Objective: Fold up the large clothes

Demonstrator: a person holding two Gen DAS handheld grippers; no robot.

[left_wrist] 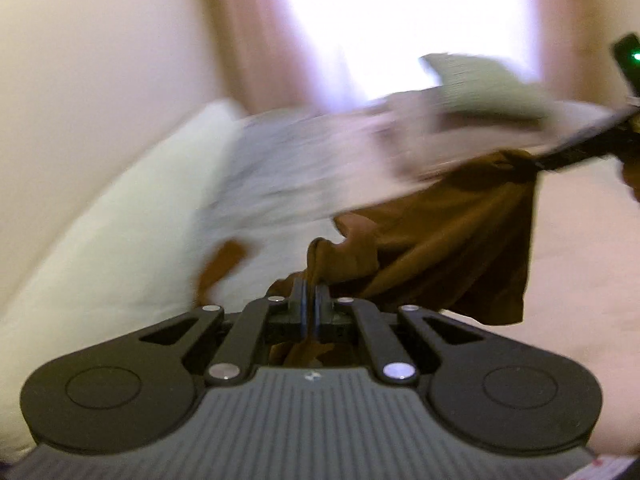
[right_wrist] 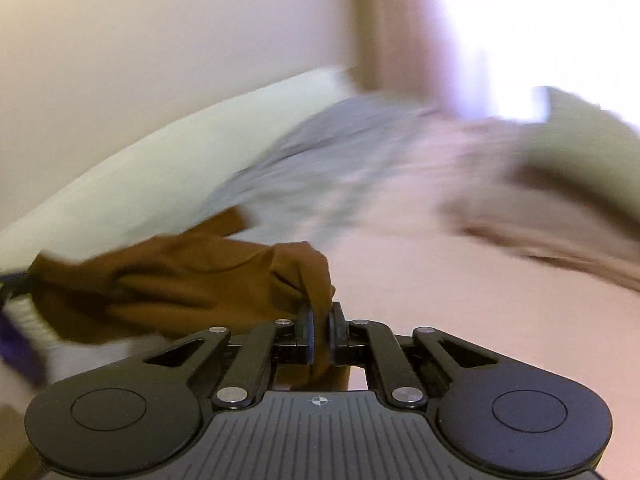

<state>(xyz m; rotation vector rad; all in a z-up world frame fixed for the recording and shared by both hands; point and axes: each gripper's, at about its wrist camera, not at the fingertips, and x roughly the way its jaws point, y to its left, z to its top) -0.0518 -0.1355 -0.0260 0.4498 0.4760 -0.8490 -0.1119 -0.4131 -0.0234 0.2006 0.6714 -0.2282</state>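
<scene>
A brown garment (left_wrist: pixel 452 240) hangs stretched in the air above a pinkish bed. My left gripper (left_wrist: pixel 310 292) is shut on one bunched edge of it, low in the middle of the left wrist view. The other gripper's fingers (left_wrist: pixel 580 150) pinch the cloth's far corner at the upper right of that view. In the right wrist view the brown garment (right_wrist: pixel 180 276) runs off to the left, and my right gripper (right_wrist: pixel 320 320) is shut on its near end. Both views are blurred by motion.
A pink bed sheet (right_wrist: pixel 440 288) spreads below. A white pillow (left_wrist: pixel 132 208) lies against the cream wall, with a grey-patterned cloth (left_wrist: pixel 288 176) and a pale green cushion (left_wrist: pixel 488 84) further back. A bright curtained window (left_wrist: pixel 400 20) is behind.
</scene>
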